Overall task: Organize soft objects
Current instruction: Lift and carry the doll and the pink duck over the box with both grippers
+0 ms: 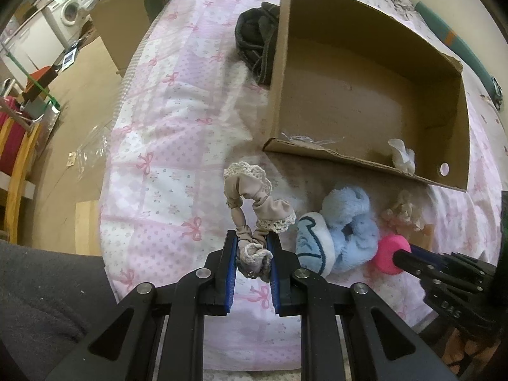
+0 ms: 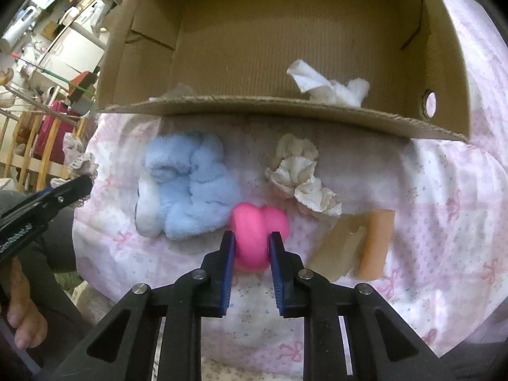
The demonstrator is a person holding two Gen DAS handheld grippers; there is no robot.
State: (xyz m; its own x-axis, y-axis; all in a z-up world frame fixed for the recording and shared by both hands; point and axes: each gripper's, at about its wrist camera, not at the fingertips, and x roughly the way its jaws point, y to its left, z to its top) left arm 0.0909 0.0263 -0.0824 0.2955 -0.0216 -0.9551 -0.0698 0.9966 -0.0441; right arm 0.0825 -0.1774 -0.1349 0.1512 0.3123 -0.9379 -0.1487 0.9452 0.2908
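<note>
Pinching a beige cloth doll [image 1: 254, 209] in my left gripper [image 1: 252, 238], I hold it above the bed [image 1: 165, 146], near the cardboard box [image 1: 457, 111]. My right gripper [image 2: 252, 238] squeezes a pink foam ball [image 2: 257, 231] just beside the blue fluffy scrunchie [image 2: 193, 184].

Washing machine [image 1: 70, 11], wooden rack [image 1: 19, 155], perhaps a red bag [image 2: 55, 127], beyond the bed.
</note>
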